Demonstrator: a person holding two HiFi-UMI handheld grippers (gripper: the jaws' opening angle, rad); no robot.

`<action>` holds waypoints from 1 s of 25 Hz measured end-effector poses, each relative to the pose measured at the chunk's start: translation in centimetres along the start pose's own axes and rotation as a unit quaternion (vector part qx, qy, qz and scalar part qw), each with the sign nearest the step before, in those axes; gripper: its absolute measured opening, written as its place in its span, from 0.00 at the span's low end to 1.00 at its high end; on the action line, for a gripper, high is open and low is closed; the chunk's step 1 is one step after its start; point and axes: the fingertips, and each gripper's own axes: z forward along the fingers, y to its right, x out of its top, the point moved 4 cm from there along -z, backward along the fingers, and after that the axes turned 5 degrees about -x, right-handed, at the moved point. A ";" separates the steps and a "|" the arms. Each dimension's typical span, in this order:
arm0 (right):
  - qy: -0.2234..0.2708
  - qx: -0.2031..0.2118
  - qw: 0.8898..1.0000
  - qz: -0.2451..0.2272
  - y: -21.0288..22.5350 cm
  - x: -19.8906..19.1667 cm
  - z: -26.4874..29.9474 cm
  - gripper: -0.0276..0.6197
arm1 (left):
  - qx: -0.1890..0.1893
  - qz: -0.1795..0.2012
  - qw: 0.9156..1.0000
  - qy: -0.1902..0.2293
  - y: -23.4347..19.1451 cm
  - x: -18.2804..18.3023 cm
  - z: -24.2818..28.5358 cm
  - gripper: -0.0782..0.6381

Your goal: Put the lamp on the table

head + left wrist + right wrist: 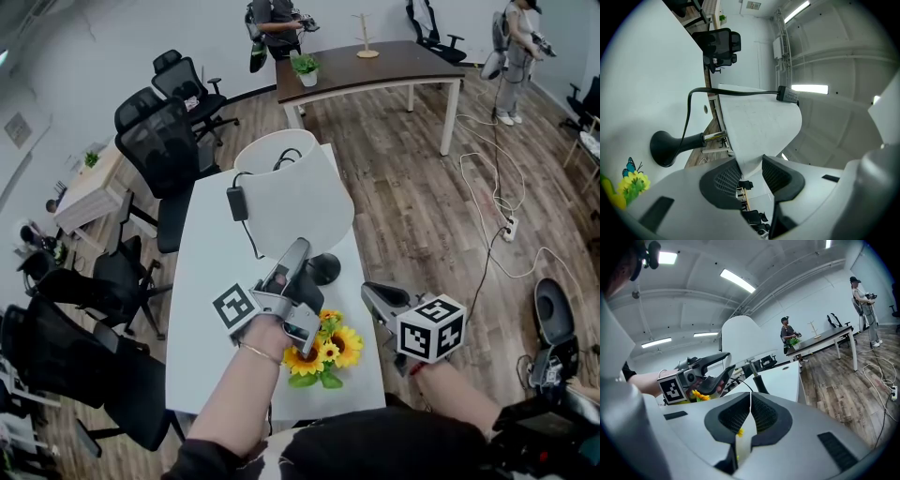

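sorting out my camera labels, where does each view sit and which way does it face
Head view: on the person's head, facing steeply down at the white rectangular table; forearms, left gripper and right gripper show.
Left gripper view: on the left gripper, facing along its jaws, closed on the white conical lampshade's rim; only that gripper shows.
Right gripper view: on the right gripper, facing along its shut, empty jaws toward the left gripper and hand.
Shared: all three show the lampshade and the yellow sunflower bunch.
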 end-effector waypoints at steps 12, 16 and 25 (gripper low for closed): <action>0.001 -0.003 1.000 0.001 0.0 -0.8 -1.8 0.08 | 0.007 0.001 1.000 -0.004 0.1 -1.5 -0.5 0.31; 0.003 -0.009 1.000 0.001 0.1 -1.0 -2.6 0.08 | 0.010 -0.002 1.000 -0.003 0.0 -2.0 -0.7 0.32; 0.006 -0.014 1.000 0.003 0.1 -1.2 -3.6 0.08 | 0.017 -0.006 1.000 -0.002 -0.1 -2.7 -0.9 0.33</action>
